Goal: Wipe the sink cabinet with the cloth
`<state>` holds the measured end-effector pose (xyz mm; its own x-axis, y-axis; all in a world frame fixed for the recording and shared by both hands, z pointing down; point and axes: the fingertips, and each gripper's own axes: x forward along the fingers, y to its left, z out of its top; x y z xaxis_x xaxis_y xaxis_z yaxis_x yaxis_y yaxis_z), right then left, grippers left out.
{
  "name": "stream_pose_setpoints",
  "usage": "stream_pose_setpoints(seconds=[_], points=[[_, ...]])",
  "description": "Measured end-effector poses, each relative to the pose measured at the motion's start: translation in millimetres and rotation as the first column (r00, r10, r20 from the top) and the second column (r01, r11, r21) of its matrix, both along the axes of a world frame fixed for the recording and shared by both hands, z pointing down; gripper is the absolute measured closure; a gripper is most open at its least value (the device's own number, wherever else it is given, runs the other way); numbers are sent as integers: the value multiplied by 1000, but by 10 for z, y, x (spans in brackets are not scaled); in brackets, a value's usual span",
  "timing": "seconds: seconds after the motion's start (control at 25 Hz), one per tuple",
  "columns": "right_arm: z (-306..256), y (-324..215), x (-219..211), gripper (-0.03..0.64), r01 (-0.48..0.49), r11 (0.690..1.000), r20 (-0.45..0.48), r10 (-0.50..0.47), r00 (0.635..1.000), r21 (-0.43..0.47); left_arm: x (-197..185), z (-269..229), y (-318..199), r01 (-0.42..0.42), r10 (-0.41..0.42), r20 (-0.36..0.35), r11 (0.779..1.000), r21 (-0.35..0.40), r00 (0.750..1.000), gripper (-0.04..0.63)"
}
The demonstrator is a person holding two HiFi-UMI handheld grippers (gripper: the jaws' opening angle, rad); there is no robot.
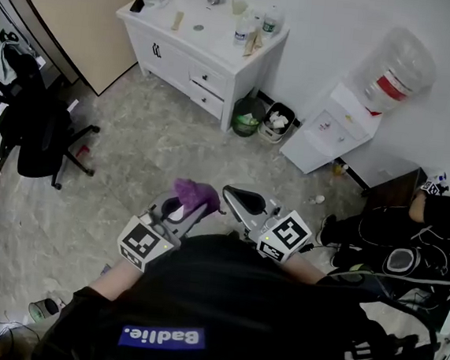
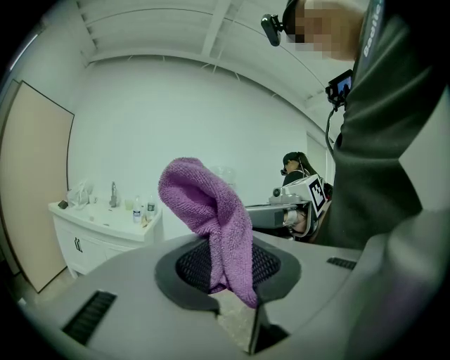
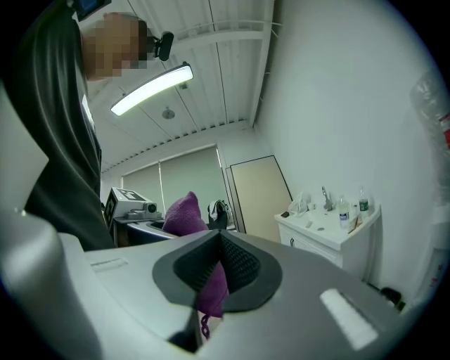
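A white sink cabinet (image 1: 191, 55) with a faucet and bottles on top stands against the far wall, a few steps away; it also shows in the left gripper view (image 2: 98, 235) and the right gripper view (image 3: 330, 235). A purple cloth (image 1: 196, 194) hangs in the air between both grippers, in front of my chest. My left gripper (image 1: 182, 209) is shut on its lower part, and the cloth (image 2: 211, 218) stands up in a fold above the jaws. My right gripper (image 1: 235, 197) is shut on another part of the cloth (image 3: 211, 285), a thread dangling below.
Two waste bins (image 1: 249, 116) stand beside the cabinet, then a water dispenser (image 1: 350, 112) against the wall. A black office chair (image 1: 33, 121) with a bag is at the left. A person in black (image 1: 410, 233) sits low at the right. A beige door (image 1: 75, 10) is far left.
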<state>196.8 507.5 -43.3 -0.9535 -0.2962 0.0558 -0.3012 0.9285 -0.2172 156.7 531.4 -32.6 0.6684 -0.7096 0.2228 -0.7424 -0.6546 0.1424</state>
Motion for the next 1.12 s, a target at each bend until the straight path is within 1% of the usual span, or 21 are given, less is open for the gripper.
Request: stream_pose_setpoints(seconds=[0.16,0.32,0.52,0.6,0.76,0.92,1.0,1.12], points=[[4,-138,94,615,3,1000,9,-3,1000,-13,53,-17,-112,26,-26,9,1000,-2,1000,508],[95,-289,188,615,36,999,17,-35,999,-33,168,57,-264,64,-64,8,998,-16,998,508],[178,-526,448,615,63,997,19,-62,998,-50,372,82,-446,116,-116,21,993,-18,993,508],[194,-616,497,615,70,996,24,-69,997,-54,393,62,-518,133,-132,32,991,-10,991,508],[219,-826,478,615,73,996,29,-72,997,-55,344,75,-743,148,-148,33,989,-8,988,508],[296,-1162,408,615,43,997,15,-42,999,-60,269,128,-1085,119,-118,23,993,-14,993,508],[339,-1373,313,615,23,998,1,-23,1000,-54,155,181,-1305,104,-104,11,995,-10,995,508],[385,-1752,42,615,0,1000,-29,0,1000,-29,-144,304,-1725,90,-89,-16,996,11,996,508]])
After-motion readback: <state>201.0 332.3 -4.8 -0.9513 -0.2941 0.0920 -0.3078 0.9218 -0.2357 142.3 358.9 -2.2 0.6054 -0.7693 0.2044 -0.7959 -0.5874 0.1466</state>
